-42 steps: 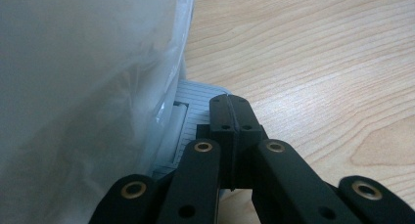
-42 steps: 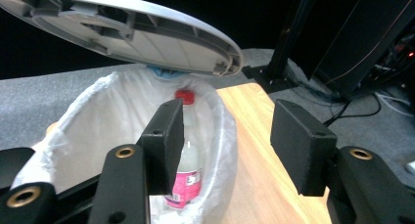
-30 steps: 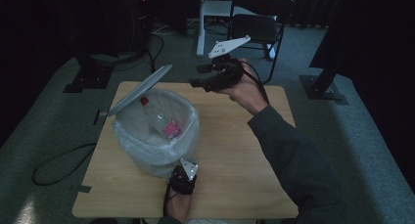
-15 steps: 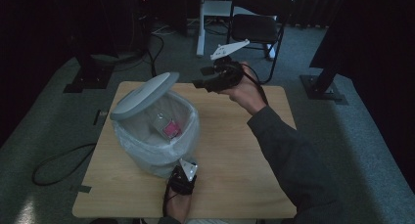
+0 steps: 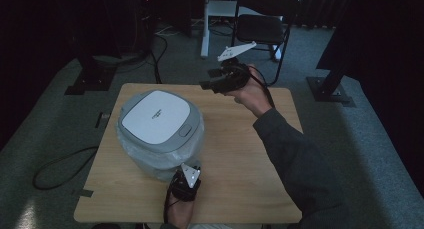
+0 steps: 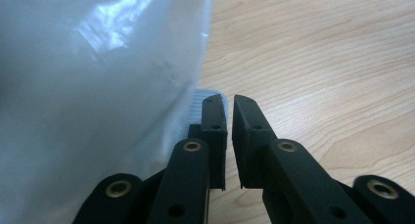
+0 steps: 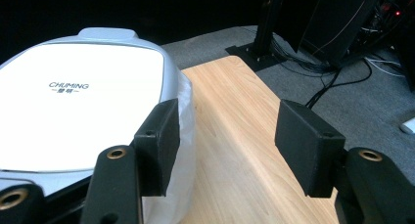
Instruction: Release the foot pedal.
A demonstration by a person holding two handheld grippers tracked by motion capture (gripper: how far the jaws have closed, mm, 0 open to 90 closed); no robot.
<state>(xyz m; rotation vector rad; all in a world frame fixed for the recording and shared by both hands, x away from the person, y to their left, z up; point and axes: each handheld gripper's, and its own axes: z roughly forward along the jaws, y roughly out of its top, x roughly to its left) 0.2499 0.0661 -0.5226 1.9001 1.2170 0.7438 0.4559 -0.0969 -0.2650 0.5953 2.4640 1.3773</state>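
A grey bin with a white lid [image 5: 157, 116] sits on the left half of the wooden table [image 5: 240, 154], and the lid is down. A clear plastic bag [image 5: 150, 161] wraps the bin's body. My left gripper [image 5: 184, 176] rests on the table at the bin's near side. Its jaws [image 6: 230, 104] have just been opening and stand a narrow gap apart with nothing between them, right beside the bag [image 6: 98, 87]. My right gripper [image 5: 206, 85] hovers over the far edge of the table, open and holding nothing, pointing toward the lid [image 7: 78, 101].
A black chair [image 5: 262, 26] and a white stand stand beyond the table's far edge. Black frame bases and cables lie on the grey carpet at left and right. The right half of the tabletop [image 7: 235, 185] is bare wood.
The bin's lid has swung down from raised to flat on the bin. My right gripper has dipped slightly near the far edge. The left hand has stayed put.
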